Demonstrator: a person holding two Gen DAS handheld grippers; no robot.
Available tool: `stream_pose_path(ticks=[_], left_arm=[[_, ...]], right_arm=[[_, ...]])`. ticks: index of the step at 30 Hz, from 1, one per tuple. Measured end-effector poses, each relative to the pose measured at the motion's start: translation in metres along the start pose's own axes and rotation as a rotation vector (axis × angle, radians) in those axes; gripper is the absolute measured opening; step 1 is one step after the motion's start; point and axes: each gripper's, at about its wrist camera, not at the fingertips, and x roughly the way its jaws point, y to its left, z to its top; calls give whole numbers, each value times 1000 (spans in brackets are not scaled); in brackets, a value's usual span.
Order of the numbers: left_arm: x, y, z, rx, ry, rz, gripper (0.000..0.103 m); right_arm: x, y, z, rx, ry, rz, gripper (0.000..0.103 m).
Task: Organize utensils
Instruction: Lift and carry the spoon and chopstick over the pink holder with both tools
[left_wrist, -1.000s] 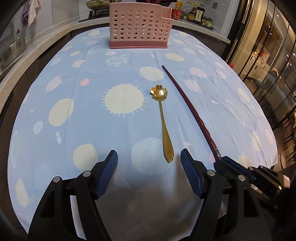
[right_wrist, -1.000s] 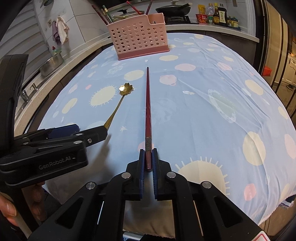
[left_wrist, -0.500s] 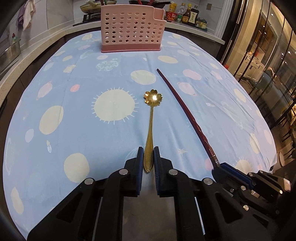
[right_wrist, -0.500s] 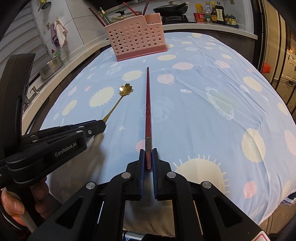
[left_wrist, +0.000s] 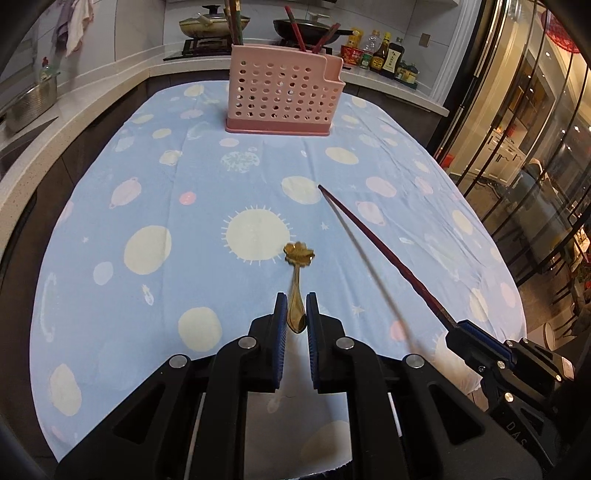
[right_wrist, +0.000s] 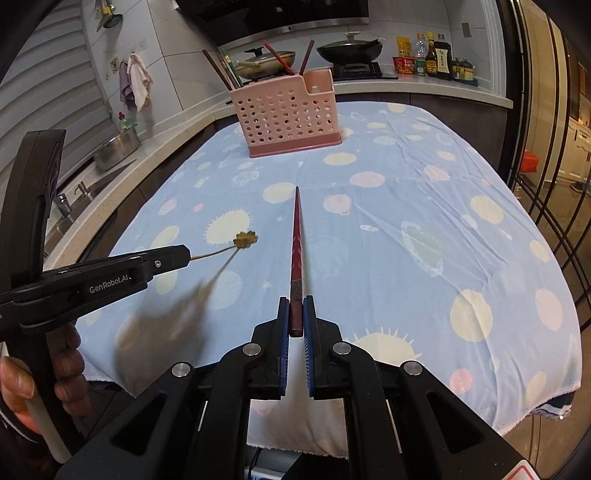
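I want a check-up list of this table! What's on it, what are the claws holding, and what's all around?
Surface: table under a blue planet-print tablecloth.
Job's things: gold flower-bowl spoon and dark red chopstick, both lifted clear of the cloth, casting shadows; pink perforated utensil holder at the far end, chopsticks already standing in it.
Clutter: nothing seen.
Claws: left claw shut on the spoon's handle; right claw shut on the chopstick's butt end.
Cables: nothing seen.
Surroundings: counter with pans, sauce bottles, steel bowl; glass doors on the right.
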Motion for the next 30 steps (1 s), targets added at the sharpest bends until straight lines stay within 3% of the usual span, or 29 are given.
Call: stream_pose_path(ticks=[4, 6, 30], left_arm=[[-17, 3, 12, -12, -36, 2, 9], [-25, 4, 19, -14, -52, -1, 1], [-71, -6, 100, 52, -194, 23, 1]], right_arm=[[-15, -1, 14, 10, -41, 16, 7], [-21, -2, 23, 17, -59, 24, 7], [-62, -17, 120, 67, -259, 75, 7]])
